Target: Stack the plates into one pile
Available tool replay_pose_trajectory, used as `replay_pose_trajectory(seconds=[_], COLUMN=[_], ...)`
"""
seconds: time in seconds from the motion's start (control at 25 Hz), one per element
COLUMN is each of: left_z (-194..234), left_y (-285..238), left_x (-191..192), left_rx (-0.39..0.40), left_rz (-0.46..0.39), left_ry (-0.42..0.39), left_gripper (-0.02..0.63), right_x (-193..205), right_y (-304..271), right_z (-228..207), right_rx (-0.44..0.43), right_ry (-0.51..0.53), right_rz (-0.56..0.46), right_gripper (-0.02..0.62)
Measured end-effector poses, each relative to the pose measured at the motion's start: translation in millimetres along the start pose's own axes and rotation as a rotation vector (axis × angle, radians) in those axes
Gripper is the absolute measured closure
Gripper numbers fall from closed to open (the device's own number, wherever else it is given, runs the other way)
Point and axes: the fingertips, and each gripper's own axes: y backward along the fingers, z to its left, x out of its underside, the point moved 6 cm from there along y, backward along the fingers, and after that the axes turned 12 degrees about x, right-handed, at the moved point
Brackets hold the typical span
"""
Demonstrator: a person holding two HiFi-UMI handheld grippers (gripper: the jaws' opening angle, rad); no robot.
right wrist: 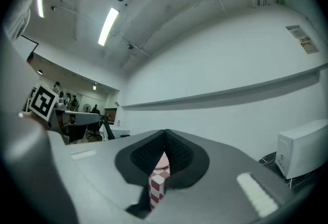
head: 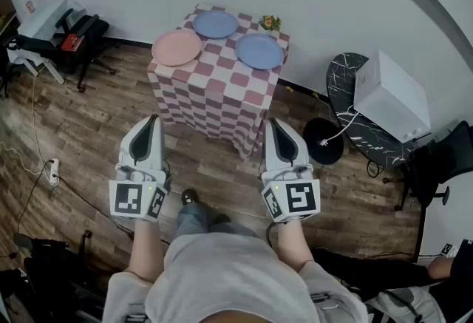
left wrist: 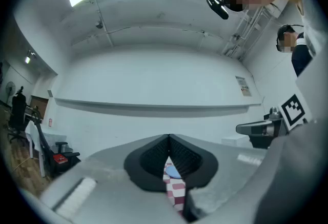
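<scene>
- The table (head: pixel 222 92), draped in a pink-and-white checked cloth, stands well ahead of the person. The step in hand looks like the approach, so it is best to get close and square to the table before reaching.
- Three plates lie side by side on the table: a pink plate (head: pixel 176 47) at the left, a rear blue plate (head: pixel 215 24) and a right blue plate (head: pixel 259 51). Any one could serve as the base, and the other two would be carried flat onto it.
- The left tool (head: pixel 154 120) and right tool (head: pixel 270 124) are held about level, short of the table, each with its jaws closed on nothing. They should be opened before they meet a rim, then pinch that rim edge-on.
- A small ornament (head: pixel 270 21) sits just beside the blue plates at the far edge, so lifts should stay clear of it.
</scene>
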Motion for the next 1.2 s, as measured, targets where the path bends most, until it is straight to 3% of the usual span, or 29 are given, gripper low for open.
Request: replay_pose_trajectory(seconds=[0.6,0.88,1.2], left_z=[19.4,47.0,93.9], left_y=[-14.3,-36.0,-63.9], left_x=[-1.5,-2.1,-1.9], left_rx=[0.006,0.024,0.040], left_rz=[-0.003,-0.004,-0.017], left_ry=[-0.005,-0.012,-0.022], left_gripper=[0.601,0.601,0.601], right_x=[0.4,-7.7,0.3], right_y=[-22.4,-54.3,-106.8], right_z=[2.2,8.8,23.9], right_rx=[0.023,0.034,0.048], right_ry=[-0.007,0.028,-0.022], right_rz=[-0.011,-0.091,-0.076], right_gripper=[0.595,0.594,0.594])
